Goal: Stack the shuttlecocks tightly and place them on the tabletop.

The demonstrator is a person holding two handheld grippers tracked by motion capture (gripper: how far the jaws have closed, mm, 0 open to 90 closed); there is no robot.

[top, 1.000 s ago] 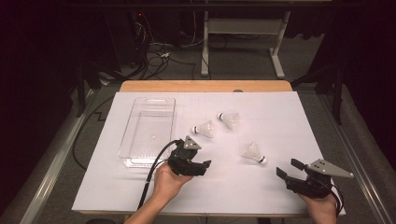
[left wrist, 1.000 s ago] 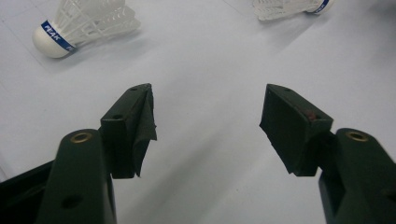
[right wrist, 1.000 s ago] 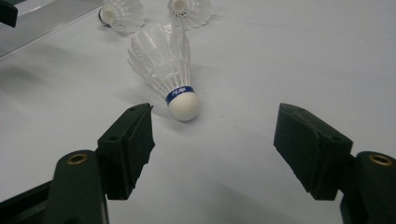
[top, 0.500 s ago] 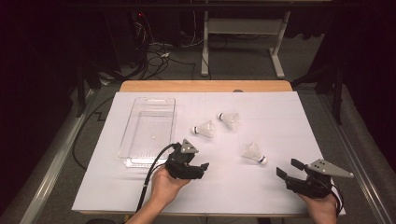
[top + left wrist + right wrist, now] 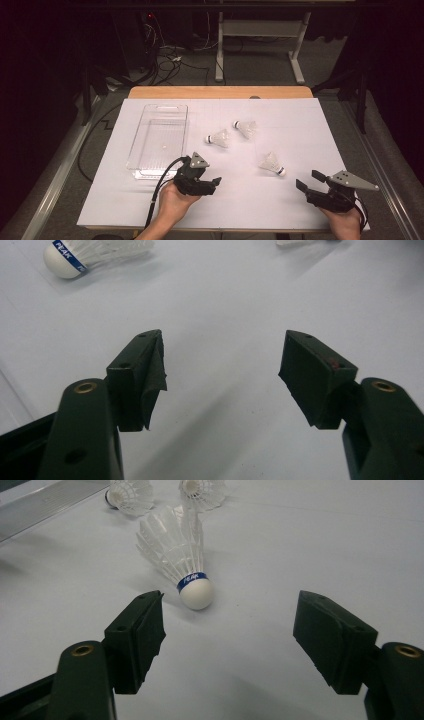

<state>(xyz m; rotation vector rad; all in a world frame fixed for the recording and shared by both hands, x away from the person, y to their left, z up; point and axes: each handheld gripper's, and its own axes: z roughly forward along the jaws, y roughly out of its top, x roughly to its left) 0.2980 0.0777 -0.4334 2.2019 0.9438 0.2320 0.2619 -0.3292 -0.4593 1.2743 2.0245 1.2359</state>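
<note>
Three white feather shuttlecocks lie on the white table sheet: one (image 5: 218, 138) beside the tray, one (image 5: 245, 128) farther back, and one (image 5: 272, 163) to the right. My left gripper (image 5: 215, 184) rests open near the tray's front corner, and its view has a cork-tipped shuttlecock (image 5: 75, 255) at the upper left, well beyond the jaws (image 5: 222, 375). My right gripper (image 5: 309, 180) stands open near the front right. The nearest shuttlecock (image 5: 175, 550) lies just ahead of its jaws (image 5: 227, 630), cork toward me, untouched.
A clear plastic tray (image 5: 131, 161) sits at the left of the sheet, with nothing in it; its edge (image 5: 45, 505) also appears in the right gripper view. Two more shuttlecocks (image 5: 131, 495) (image 5: 202, 491) lie farther off. Beyond the table are a wooden edge (image 5: 220, 92), cables and desk legs.
My left gripper has drawn back slightly toward the front edge of the table. The right gripper and the shuttlecocks have stayed put.
</note>
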